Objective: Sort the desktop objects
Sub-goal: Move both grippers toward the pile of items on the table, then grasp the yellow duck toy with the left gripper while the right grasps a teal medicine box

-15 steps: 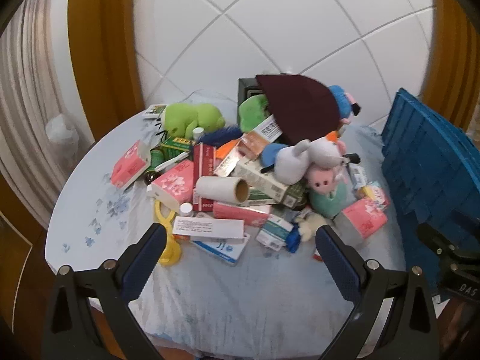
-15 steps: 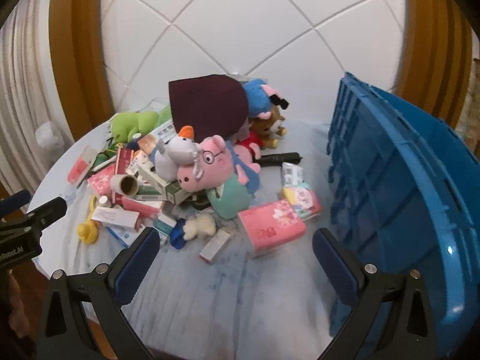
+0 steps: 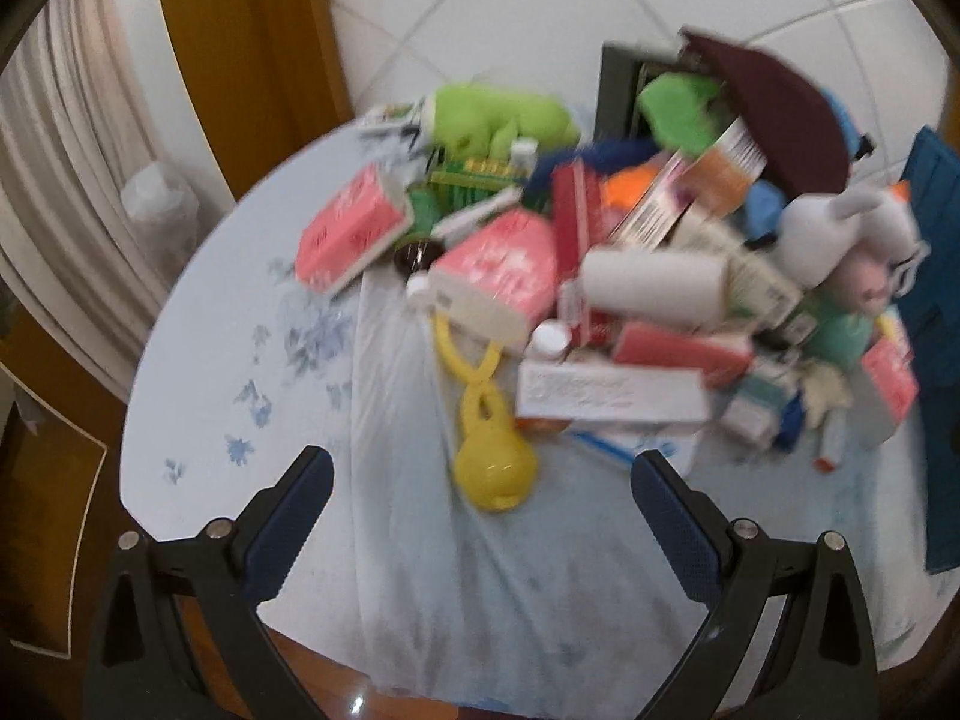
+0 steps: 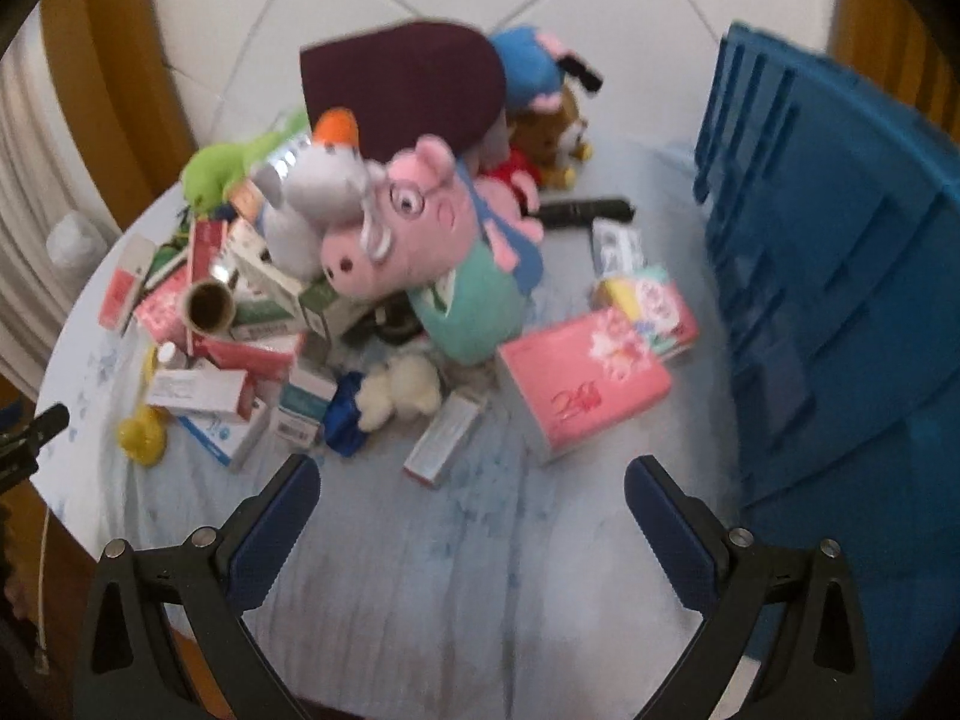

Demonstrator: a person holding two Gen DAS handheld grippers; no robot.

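Blue-padded claws point(image 3: 480, 480) point(image 4: 471, 483) agape, angled downward

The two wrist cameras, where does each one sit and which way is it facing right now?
Left wrist: rides the left claw, tilted down at the pile's left side, the yellow toy nearest; both open fingers show.
Right wrist: rides the right claw, tilted down toward the pink box and blue crate; both open fingers show.
Shared: the pig plush, the cardboard roll, the table.
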